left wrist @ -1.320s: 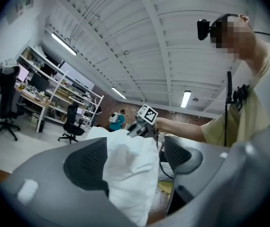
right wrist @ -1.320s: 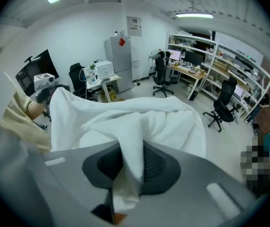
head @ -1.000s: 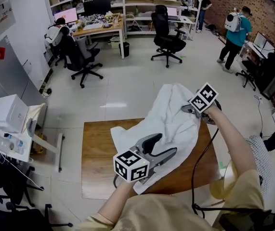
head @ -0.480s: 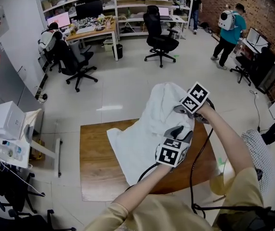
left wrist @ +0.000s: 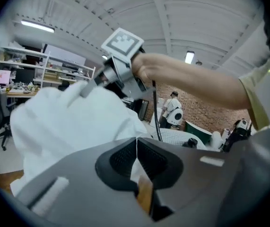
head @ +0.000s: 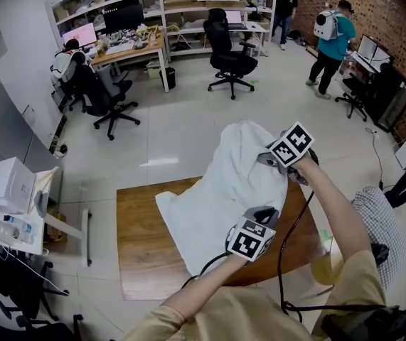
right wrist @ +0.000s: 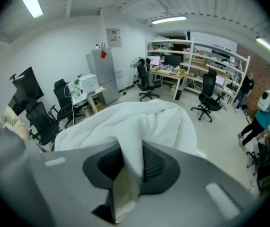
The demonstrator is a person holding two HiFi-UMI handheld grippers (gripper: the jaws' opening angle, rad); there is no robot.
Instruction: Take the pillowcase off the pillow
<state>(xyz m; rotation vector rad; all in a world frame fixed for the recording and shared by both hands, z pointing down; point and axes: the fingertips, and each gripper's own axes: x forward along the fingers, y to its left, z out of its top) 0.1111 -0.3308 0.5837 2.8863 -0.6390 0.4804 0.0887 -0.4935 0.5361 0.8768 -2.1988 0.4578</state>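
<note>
Through the head view I see the white pillowcase (head: 213, 190) on the wooden tabletop (head: 139, 226), its far end lifted by my right tool (head: 265, 159), with my left tool (head: 265, 212) at its near edge. The left gripper view shows that tool clenched tight, tips against the cloth. The right gripper view shows the right tool grasping a fold of pillowcase.

Grey left claw (head: 262, 214) and right claw (head: 264, 160) carry black-and-white marker cubes (head: 251, 238), black cables (head: 282, 258); shirt (head: 259, 320) seemingly pale yellow.

Left gripper (left wrist: 136, 148) fingers just closed pad to pad; right gripper (right wrist: 132, 162) fingers pinch pillowcase (right wrist: 146, 122).
</note>
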